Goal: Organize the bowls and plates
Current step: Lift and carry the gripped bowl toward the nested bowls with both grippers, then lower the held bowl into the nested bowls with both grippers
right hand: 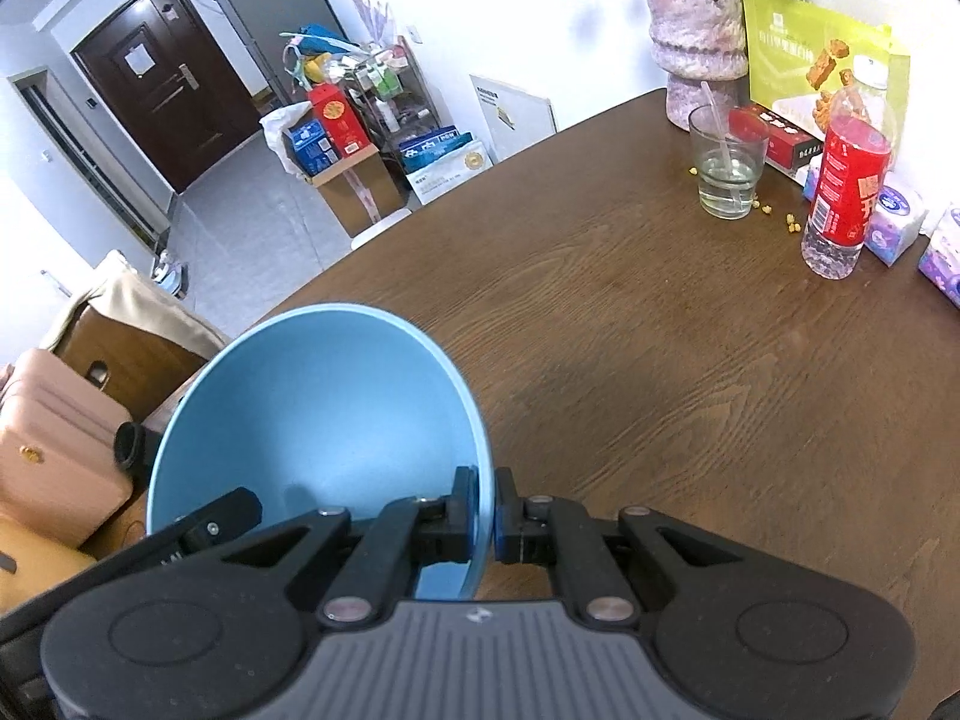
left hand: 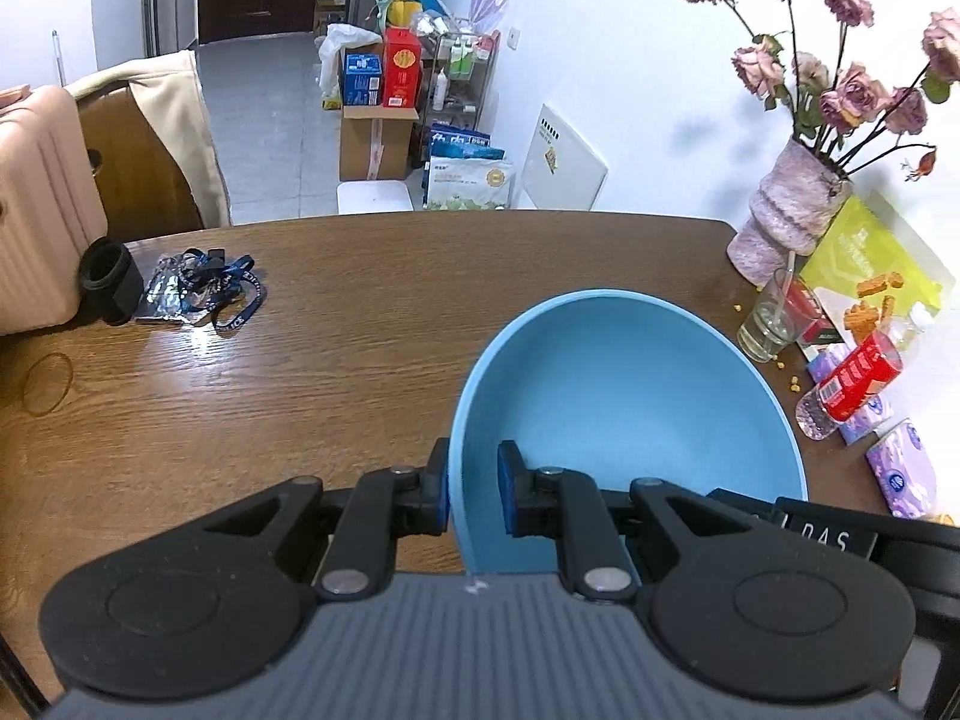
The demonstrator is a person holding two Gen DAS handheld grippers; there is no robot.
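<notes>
A large light-blue bowl (left hand: 624, 396) hangs above the brown wooden table (left hand: 336, 360), held by both grippers at opposite sides of its rim. My left gripper (left hand: 474, 483) is shut on the bowl's left wall, one pad outside and one inside. In the right wrist view the same bowl (right hand: 312, 408) sits at the lower left, and my right gripper (right hand: 486, 510) is shut on its right rim. Part of the left gripper's black body (right hand: 210, 531) shows at the bowl's near edge. The bowl is empty inside.
Along the table's right side stand a vase of dried roses (left hand: 786, 216), a drinking glass (right hand: 726, 168), a red-labelled bottle (right hand: 843, 198), snack packs and tissue packets. A black cup (left hand: 111, 282) and a lanyard (left hand: 204, 291) lie at the far left. A chair and a pink suitcase (left hand: 42, 210) stand beyond.
</notes>
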